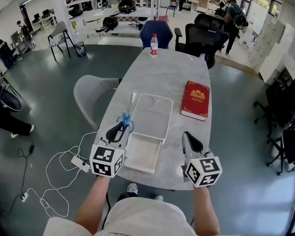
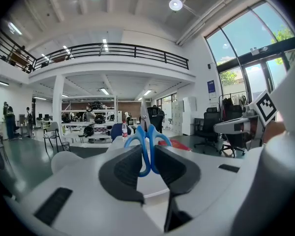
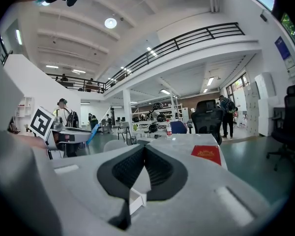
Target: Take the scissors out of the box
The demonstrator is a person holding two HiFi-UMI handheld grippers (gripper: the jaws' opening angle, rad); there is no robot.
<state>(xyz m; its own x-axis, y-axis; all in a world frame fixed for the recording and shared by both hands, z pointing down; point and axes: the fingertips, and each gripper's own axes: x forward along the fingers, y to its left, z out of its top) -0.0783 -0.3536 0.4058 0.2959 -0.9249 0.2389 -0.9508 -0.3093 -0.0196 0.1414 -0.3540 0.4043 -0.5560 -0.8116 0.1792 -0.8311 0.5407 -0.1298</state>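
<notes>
The left tool [image 2: 147,157] is clenched on the scissors [image 2: 147,137]. The two blue handle loops are pinched side by side between the dark pads, and the blades are pointed up and away from the person. This grip is probably chosen because the loops give the pads a broad, firm place to press, while the sharp end is kept clear of the hands. In the head view, the scissors [image 1: 125,122] are seen just beside the left edge of the white box [image 1: 143,154], not inside it. Removal from the box is therefore judged to be done or nearly done.

The right tool [image 3: 143,154] is closed on itself, with its pads meeting and nothing caught between them. It is held near the box's right side but apart from it. It is judged to be parked there so that the box could be steadied if needed.

The box is left open on the worktop [image 1: 177,73], with its shallow tray nearest the person and its lid laid flat beyond. No other contents can be made out in the tray. Further out, a red book [image 1: 195,100] is laid well clear of the box, and a water bottle [image 1: 154,45] is stood at the far end.
</notes>
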